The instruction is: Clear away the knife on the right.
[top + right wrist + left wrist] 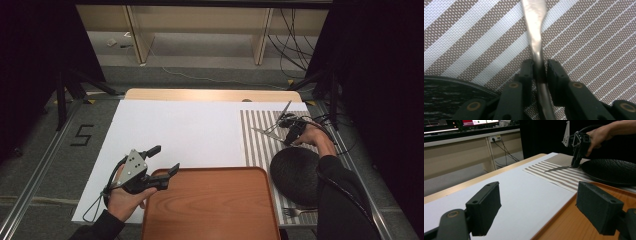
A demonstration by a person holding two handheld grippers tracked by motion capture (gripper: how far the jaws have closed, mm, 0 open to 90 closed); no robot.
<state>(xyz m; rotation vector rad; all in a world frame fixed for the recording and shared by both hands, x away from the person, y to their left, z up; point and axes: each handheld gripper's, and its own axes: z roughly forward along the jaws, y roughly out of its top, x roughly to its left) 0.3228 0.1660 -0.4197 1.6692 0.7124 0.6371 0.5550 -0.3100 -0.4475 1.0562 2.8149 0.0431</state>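
There are two handheld grippers, a left gripper (pixel 163 161) and a right gripper (pixel 288 131), and one brown wooden tray (pixel 210 205). One black plate (pixel 295 176) sits on one striped placemat (pixel 260 137), which lies on one white board (pixel 175 135). Cutlery comes to two pieces: one knife (pixel 265 132) and one fork (pixel 299 212).

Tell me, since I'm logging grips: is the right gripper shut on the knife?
Shut: the right gripper has both jaws against the knife handle above the striped mat.
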